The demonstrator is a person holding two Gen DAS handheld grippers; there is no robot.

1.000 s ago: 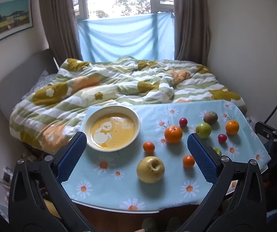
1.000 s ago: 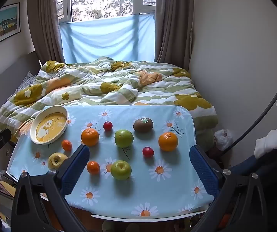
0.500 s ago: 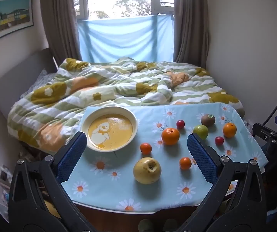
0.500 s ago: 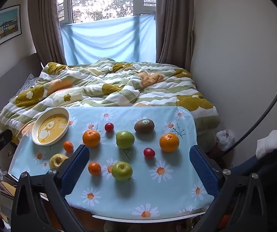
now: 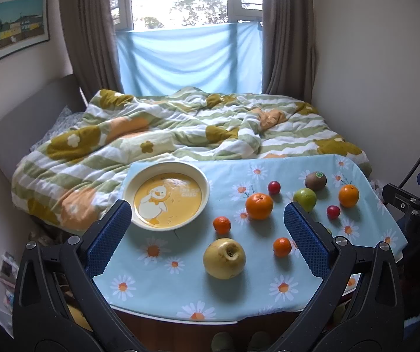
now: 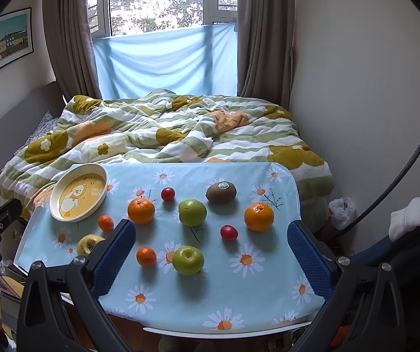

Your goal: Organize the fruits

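you hold both grippers above the near edge of a small table draped in a daisy-print cloth (image 6: 239, 299), with an unmade bed (image 6: 163, 135) behind it. your left gripper (image 5: 207, 240) hangs with its blue pads spread wide and nothing between them; your right gripper (image 6: 211, 252) is just as wide apart and empty.

taking the duck plate (image 6: 78, 197) as the landmark, at the table's far left corner, the fruit lies to its right and nearer you. a yellow apple (image 6: 88, 244) sits on the near side of the plate, partly hidden behind your right gripper's left pad. a small mandarin (image 6: 105, 223) rests just right of the plate's near rim. a large orange (image 6: 141, 210) lies further right, with a red cherry tomato (image 6: 168, 194) just past it on the far side. nearer you than the large orange sits a second small mandarin (image 6: 146, 256), with a green apple (image 6: 188, 260) just beside it. another green apple (image 6: 192, 212) lies mid-table, with a kiwi (image 6: 221, 192) bearing a green sticker beyond it. a second red cherry tomato (image 6: 229, 232) and a second large orange (image 6: 259, 216) lie furthest right of the plate. the plate itself holds no fruit.
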